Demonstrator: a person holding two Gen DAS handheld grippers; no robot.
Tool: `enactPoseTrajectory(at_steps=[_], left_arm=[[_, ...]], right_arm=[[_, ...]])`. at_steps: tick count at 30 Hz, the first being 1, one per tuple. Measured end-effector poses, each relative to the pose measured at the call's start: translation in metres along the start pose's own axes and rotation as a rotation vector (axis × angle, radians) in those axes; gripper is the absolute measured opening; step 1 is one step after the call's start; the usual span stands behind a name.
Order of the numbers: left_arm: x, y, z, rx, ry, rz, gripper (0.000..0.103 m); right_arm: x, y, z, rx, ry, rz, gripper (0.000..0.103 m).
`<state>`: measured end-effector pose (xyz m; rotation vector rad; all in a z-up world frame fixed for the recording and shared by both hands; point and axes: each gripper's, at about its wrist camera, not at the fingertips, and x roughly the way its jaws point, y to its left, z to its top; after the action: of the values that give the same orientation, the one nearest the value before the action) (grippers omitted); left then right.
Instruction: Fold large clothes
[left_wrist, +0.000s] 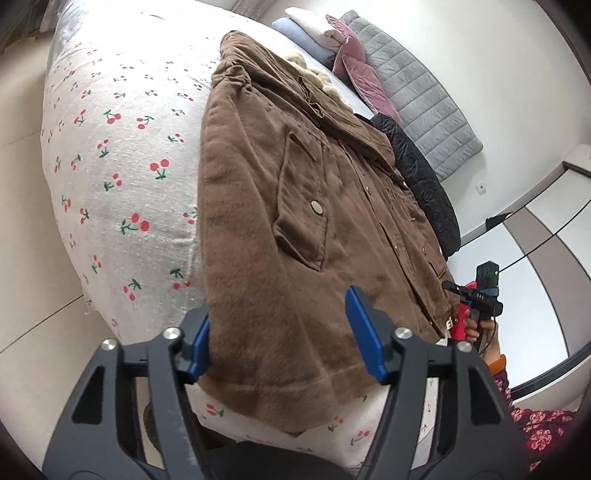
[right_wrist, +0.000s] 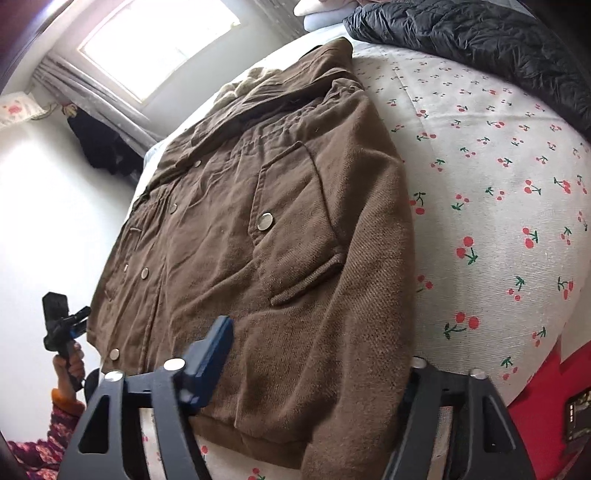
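Observation:
A large brown jacket lies face up on the cherry-print bed, collar far, hem near; it also shows in the right wrist view. My left gripper is open, its blue fingers straddling the jacket's near left hem corner and sleeve. My right gripper is open over the near right hem; one blue finger rests on the cloth and the other is hidden under the sleeve. Each gripper appears small in the other's view: the right one, the left one.
A black quilted jacket lies beyond the brown one, also seen in the right wrist view. Pillows and folded clothes and a grey padded mat sit at the bed's far end. A window is at the far left. Floor tiles border the bed.

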<state>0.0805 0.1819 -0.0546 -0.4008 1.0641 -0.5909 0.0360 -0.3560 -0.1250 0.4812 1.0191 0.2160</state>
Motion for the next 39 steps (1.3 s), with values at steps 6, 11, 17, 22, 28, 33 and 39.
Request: enactPoseTrajectory(at_steps=[6, 11, 17, 22, 28, 33, 39], left_arm=[[0.005, -0.009, -0.001, 0.047, 0.037, 0.131, 0.042], [-0.006, -0.012, 0.005, 0.003, -0.007, 0.155, 0.020], [-0.039, -0.047, 0.034, 0.036, -0.151, 0.111, 0.017], [-0.052, -0.081, 0.074, 0.090, -0.224, 0.092, 0.016], [-0.052, -0.111, 0.132, 0.126, -0.295, 0.100, 0.016], [-0.043, -0.121, 0.187, 0.128, -0.334, 0.128, 0.016], [-0.012, -0.110, 0.268, 0.087, -0.360, 0.193, 0.016]], right_arm=[[-0.004, -0.012, -0.003, 0.054, -0.007, 0.007, 0.031], [-0.013, -0.005, -0.003, 0.038, -0.053, -0.015, 0.012], [-0.053, 0.023, 0.017, -0.036, -0.201, -0.033, 0.010], [-0.088, 0.053, 0.054, -0.088, -0.313, -0.025, 0.008], [-0.102, 0.084, 0.108, -0.128, -0.371, -0.037, 0.008], [-0.105, 0.096, 0.163, -0.148, -0.415, -0.056, 0.008], [-0.083, 0.094, 0.241, -0.141, -0.417, -0.084, 0.008]])
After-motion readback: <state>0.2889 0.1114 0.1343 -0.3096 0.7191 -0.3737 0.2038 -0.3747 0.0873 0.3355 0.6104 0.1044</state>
